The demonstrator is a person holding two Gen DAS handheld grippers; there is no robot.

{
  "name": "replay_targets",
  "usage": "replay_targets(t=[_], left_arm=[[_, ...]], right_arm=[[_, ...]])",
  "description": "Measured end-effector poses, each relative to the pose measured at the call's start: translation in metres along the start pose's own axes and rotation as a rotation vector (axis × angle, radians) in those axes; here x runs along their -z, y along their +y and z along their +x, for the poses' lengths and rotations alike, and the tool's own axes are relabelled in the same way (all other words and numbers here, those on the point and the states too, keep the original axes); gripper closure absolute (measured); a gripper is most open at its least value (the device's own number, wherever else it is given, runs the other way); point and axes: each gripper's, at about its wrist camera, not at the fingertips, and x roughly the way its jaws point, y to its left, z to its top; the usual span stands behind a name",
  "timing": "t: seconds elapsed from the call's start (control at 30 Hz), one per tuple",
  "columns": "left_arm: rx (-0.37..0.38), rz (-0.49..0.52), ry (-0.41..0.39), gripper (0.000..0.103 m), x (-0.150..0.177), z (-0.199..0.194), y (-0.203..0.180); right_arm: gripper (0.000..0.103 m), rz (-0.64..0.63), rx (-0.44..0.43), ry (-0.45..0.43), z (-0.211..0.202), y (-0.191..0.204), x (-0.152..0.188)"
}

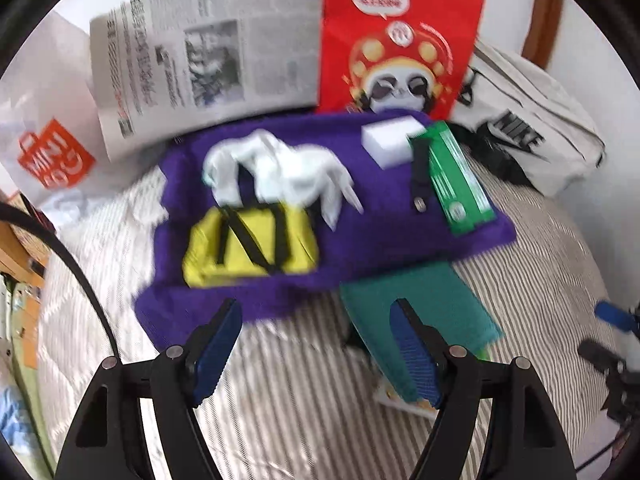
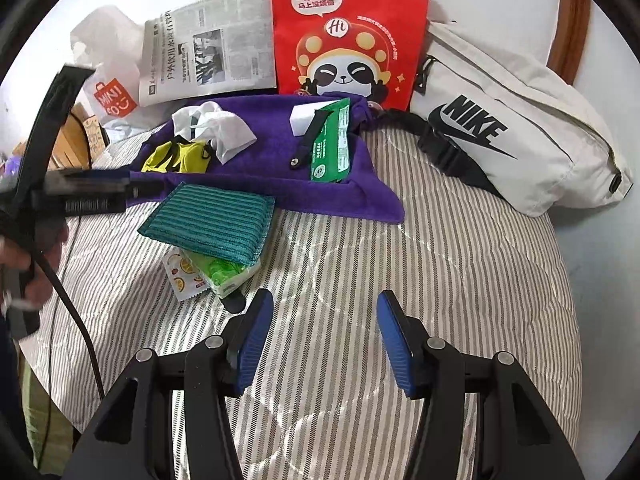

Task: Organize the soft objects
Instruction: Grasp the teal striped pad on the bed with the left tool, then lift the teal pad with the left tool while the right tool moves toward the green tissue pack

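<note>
Both the left gripper (image 1: 316,344) and right gripper (image 2: 324,340) hang released and empty, while several soft things already lie on the purple towel (image 2: 260,120) mid-frame and the teal cloth (image 2: 212,222) just below it seems left.

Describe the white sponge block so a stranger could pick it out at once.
Find the purple towel spread on the striped bed. At its far edge, just below the red panda bag, sits the white sponge block beside a green packet. It is the only crisp-edged white thing; the other white item is crumpled.

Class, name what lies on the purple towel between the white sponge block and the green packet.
A black strap lies between the white sponge block and green packet on the purple towel, clearest in the right wrist view.
</note>
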Motion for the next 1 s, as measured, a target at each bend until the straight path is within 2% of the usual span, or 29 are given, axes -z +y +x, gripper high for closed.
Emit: replay_targets(t=[0.13, 0.3, 0.5, 0.7, 0.83, 1.0], left_arm=[[0.027, -0.002, 0.024, 0.028, 0.021, 0.010, -0.012], [0.055, -0.030, 0.013, 0.028, 0.036, 0.012, -0.018], [0.096, 0.037, -0.006, 0.028, 0.046, 0.009, -0.033], [0.116, 0.147, -0.015, 0.028, 0.054, 0.010, -0.054], [0.168, 0.168, -0.004, 0.028, 0.055, 0.011, -0.061], [0.182, 0.201, -0.019, 0.028, 0.053, 0.010, -0.066]], right_arm=[[0.049, -0.020, 0.004, 0.009, 0.006, 0.001, 0.002], [0.049, -0.043, 0.015, 0.005, 0.009, 0.001, 0.004], [0.049, -0.056, 0.003, 0.002, 0.011, 0.004, 0.006], [0.048, -0.073, -0.006, 0.009, 0.014, 0.010, 0.007], [0.048, -0.081, -0.021, 0.004, 0.014, 0.012, 0.007], [0.048, -0.083, -0.027, -0.004, 0.013, 0.015, 0.008]])
